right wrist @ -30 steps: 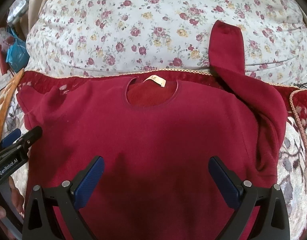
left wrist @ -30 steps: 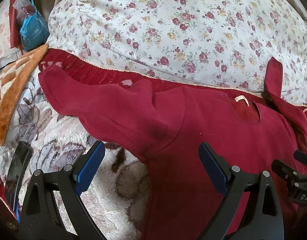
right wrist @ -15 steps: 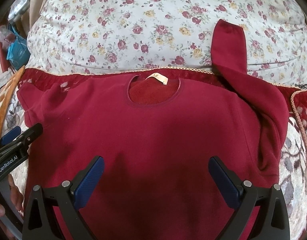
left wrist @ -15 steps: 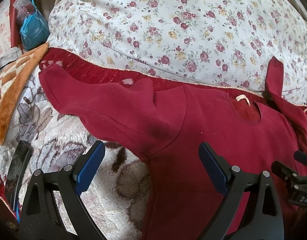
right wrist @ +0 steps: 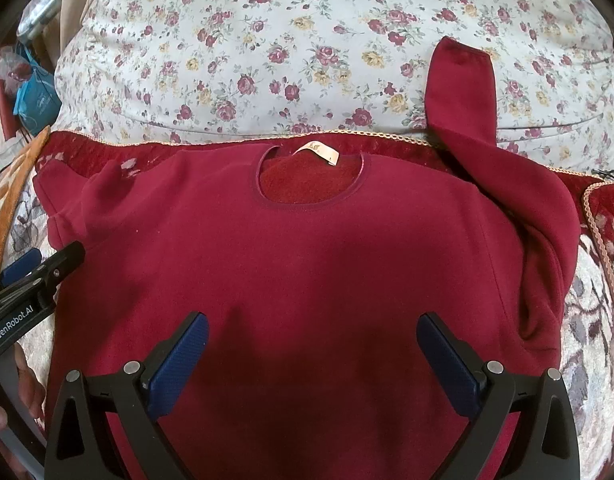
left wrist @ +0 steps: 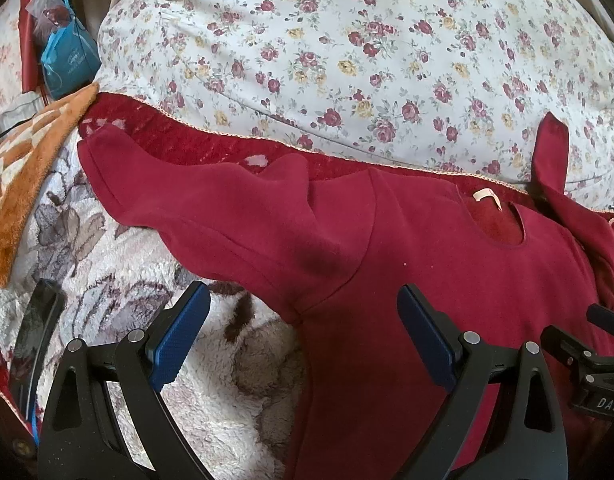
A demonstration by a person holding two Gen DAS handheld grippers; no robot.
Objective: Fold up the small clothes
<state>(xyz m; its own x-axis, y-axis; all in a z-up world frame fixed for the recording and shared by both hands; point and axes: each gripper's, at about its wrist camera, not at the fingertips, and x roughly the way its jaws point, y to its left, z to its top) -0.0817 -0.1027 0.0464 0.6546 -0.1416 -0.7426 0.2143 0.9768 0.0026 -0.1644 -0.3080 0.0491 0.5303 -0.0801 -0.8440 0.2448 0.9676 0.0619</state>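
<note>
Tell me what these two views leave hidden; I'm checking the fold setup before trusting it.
- Bottom hem of the dark red fleece sweatshirt: cut off by the lower edge and the open right gripper in the right wrist view.
- Small cream neck label: print too small to read.
- Flat dark object at left: partly cut off by the left wrist view's rim, unidentifiable.
- Open left gripper: contact with cloth unclear.

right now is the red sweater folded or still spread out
Spread, not folded: the red sweater lies flat, neckline up, one sleeve out sideways, the other sleeve up onto the floral pillow.
</note>
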